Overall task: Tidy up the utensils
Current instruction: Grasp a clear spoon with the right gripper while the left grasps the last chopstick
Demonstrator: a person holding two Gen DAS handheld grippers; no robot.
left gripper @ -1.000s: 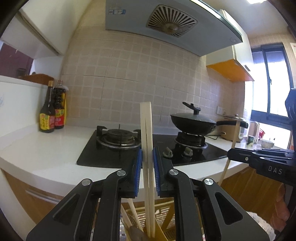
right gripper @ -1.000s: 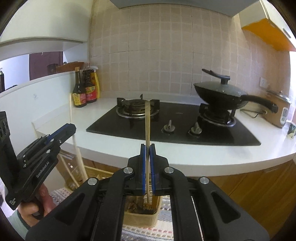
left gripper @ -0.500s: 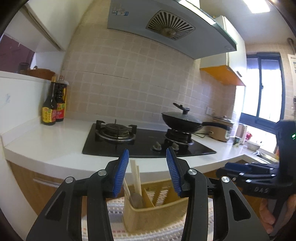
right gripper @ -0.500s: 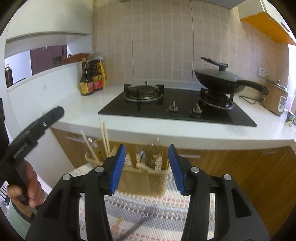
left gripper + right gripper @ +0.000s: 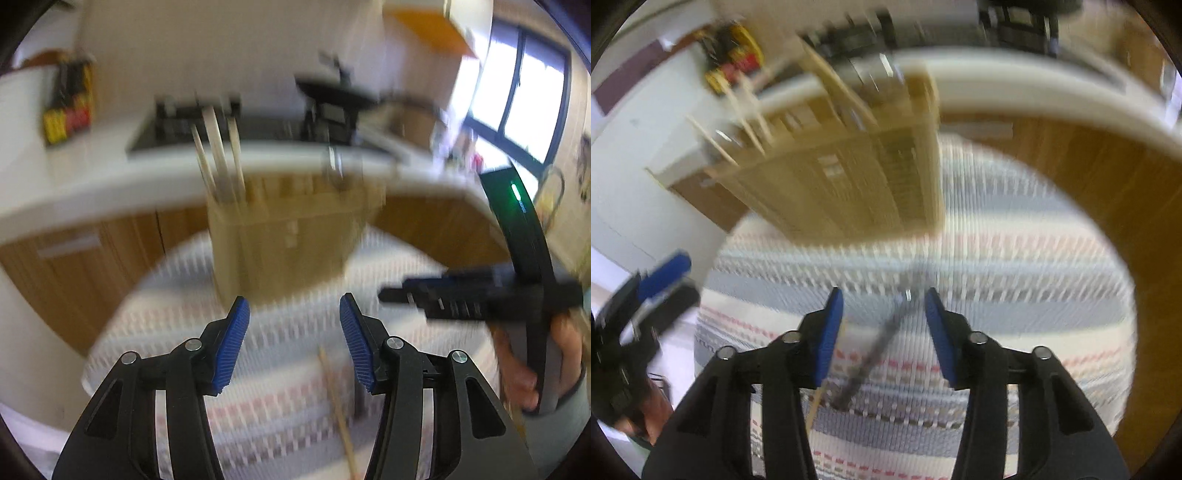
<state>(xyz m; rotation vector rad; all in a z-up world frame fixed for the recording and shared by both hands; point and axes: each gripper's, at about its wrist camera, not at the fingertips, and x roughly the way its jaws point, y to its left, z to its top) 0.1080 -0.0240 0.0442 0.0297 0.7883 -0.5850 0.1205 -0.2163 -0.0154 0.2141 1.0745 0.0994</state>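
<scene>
Both views are motion-blurred. A wooden utensil holder (image 5: 284, 236) stands on a striped mat (image 5: 288, 384), with chopsticks (image 5: 218, 155) upright in its left compartment. It also shows in the right wrist view (image 5: 842, 184). My left gripper (image 5: 293, 332) is open and empty above the mat, over a loose chopstick (image 5: 340, 410). My right gripper (image 5: 882, 325) is open and empty above a dark utensil (image 5: 875, 354) and a chopstick (image 5: 818, 402) lying on the mat (image 5: 1015, 280). The right gripper's body (image 5: 480, 295) shows at right in the left wrist view.
A white counter (image 5: 74, 184) with a black stove (image 5: 192, 122), a wok (image 5: 332, 92) and sauce bottles (image 5: 70, 107) runs behind the holder. Wooden cabinets (image 5: 1108, 192) sit below it. A window (image 5: 517, 85) is at far right.
One second ago each gripper was shut on chopsticks held upright. Both opened and let them go into the holder. Both grippers have since tilted down toward the mat.
</scene>
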